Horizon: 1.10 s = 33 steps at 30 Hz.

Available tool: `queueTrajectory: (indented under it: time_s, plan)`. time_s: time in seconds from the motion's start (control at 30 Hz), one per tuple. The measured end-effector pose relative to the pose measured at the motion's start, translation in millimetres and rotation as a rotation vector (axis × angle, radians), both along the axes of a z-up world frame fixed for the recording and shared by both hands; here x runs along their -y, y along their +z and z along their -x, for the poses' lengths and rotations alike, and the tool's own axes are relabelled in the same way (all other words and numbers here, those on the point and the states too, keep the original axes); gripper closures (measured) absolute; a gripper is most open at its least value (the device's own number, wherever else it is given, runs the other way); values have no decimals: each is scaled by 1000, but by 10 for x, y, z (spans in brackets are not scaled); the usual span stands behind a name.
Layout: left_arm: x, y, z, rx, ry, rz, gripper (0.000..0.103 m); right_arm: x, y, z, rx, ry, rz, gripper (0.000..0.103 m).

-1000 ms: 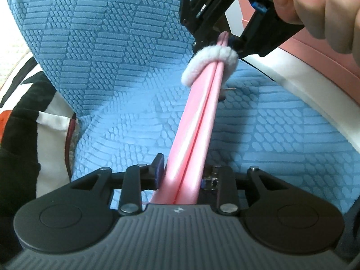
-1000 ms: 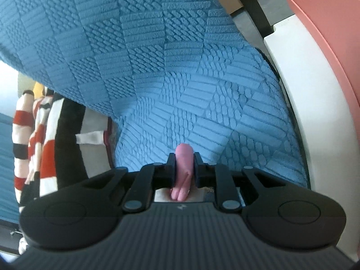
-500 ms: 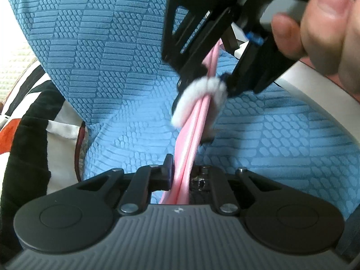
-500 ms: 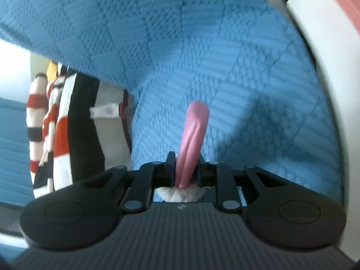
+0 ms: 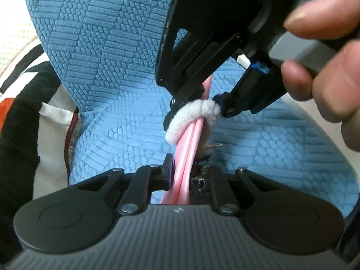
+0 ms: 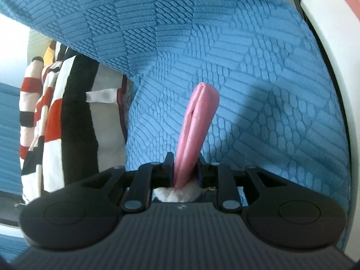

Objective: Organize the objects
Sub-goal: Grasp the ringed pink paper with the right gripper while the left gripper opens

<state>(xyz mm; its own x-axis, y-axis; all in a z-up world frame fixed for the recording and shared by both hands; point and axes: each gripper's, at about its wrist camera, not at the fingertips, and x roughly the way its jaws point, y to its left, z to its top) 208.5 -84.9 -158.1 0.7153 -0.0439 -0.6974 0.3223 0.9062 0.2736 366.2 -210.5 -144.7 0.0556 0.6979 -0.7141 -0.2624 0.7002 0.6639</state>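
A folded pink cable [image 5: 187, 155] runs between both grippers above a blue textured cushion [image 5: 108, 72]. My left gripper [image 5: 182, 175] is shut on its near end. A white fuzzy strap [image 5: 193, 114] is looped around the cable. My right gripper [image 5: 198, 110] comes in from the upper right, held by a hand [image 5: 326, 51], and is shut on the cable at the strap. In the right wrist view the cable's folded end [image 6: 198, 121] sticks out past my right gripper [image 6: 185, 171], with the white strap [image 6: 177, 194] just behind the fingers.
A black, white and red striped cloth [image 5: 20, 112] lies left of the cushion and also shows in the right wrist view [image 6: 56, 117]. A white curved rim [image 6: 333, 72] borders the cushion on the right.
The right gripper and the white strap have slid down the cable toward my left gripper. More of the folded pink end now sticks out past the right gripper's fingers.
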Motion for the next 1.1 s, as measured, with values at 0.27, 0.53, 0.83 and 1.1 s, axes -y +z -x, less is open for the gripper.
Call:
queueTrajectory:
  time_s: [0.27,0.53,0.83,1.1]
  plan:
    - [-170,54,-130,-71,73,133,89,143,261,118,66,-13,-72,73]
    - [-346,79,-219,-139,145,249,89,120,169,208,-27,-8,-123,73]
    - [-559,68,-335,-201,223,366,88,127,210,221,-37,-26,-185,75]
    - [-626,74,-367,-216,242,411,88,-32,114,269,-76,51,-125,76]
